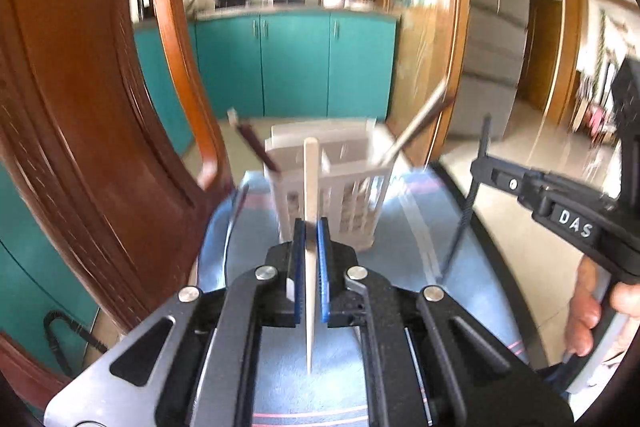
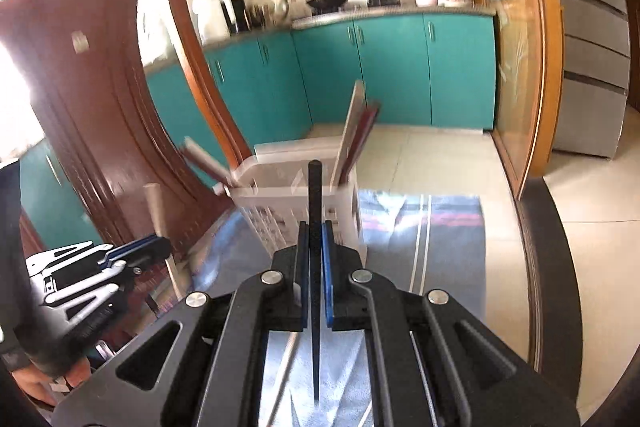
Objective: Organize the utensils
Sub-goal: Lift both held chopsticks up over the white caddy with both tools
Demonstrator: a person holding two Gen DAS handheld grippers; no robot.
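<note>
A white slatted utensil holder [image 1: 332, 195] stands on a blue cloth [image 1: 420, 227], with chopsticks leaning out of it to both sides. My left gripper [image 1: 311, 227] is shut on a cream chopstick [image 1: 310, 187], held upright just in front of the holder. My right gripper [image 2: 316, 231] is shut on a black chopstick [image 2: 315, 211], also upright, close before the holder [image 2: 296, 203]. The black chopstick and right gripper body show at the right of the left wrist view [image 1: 476, 187]. The left gripper shows at the left of the right wrist view [image 2: 136, 251].
A dark wooden chair back [image 1: 80, 107] rises close on the left. The table's dark rim [image 2: 548, 267] curves on the right, with tiled floor beyond. Teal kitchen cabinets [image 1: 296, 63] stand behind. A loose chopstick [image 2: 284, 367] lies on the cloth under my right gripper.
</note>
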